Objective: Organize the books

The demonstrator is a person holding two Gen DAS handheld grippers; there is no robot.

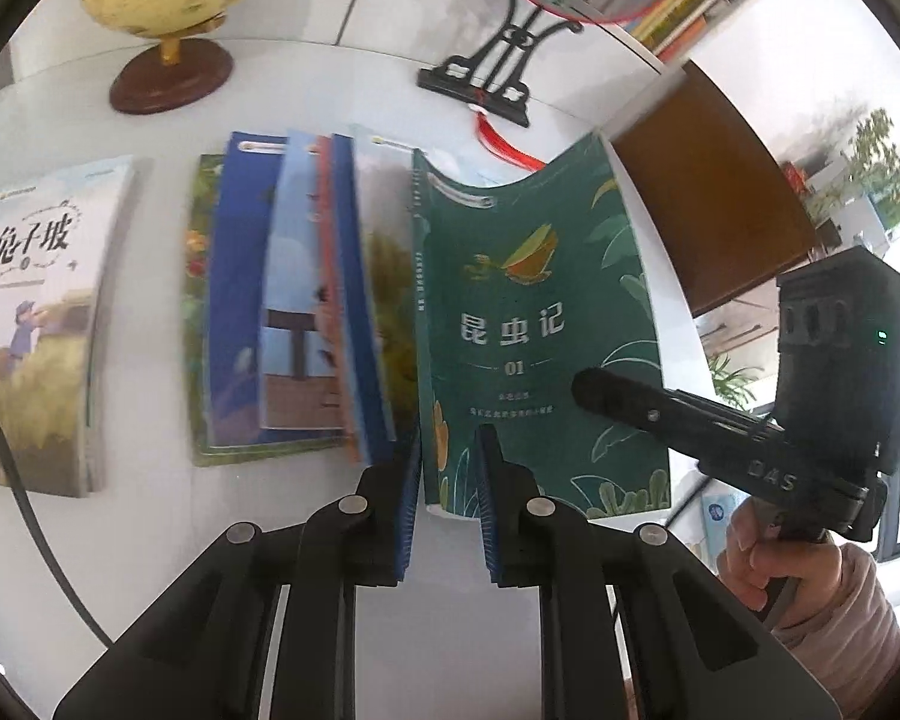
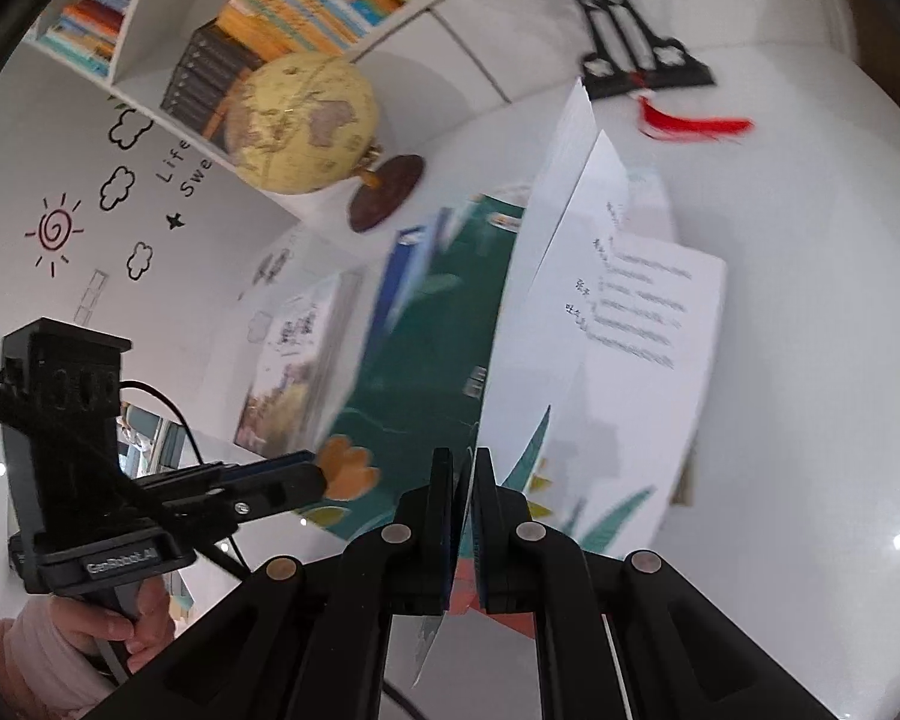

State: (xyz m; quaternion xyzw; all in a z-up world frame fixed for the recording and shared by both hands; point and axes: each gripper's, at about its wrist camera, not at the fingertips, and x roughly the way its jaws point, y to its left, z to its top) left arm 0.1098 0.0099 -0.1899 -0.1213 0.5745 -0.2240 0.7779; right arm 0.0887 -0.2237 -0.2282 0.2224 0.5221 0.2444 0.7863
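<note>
Green book lifted open at the right of the book row

The right gripper (image 2: 463,516) pinches the glossy green book (image 1: 540,324) cover; the left gripper (image 1: 447,480), fingers parted, straddles its near spine edge over the smooth white table (image 1: 342,90).

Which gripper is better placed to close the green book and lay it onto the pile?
Probably the right gripper: it is shut on the lifted green cover of the green paperback book. The left gripper stands open at the book's lower edge, beside the pile of books.
</note>
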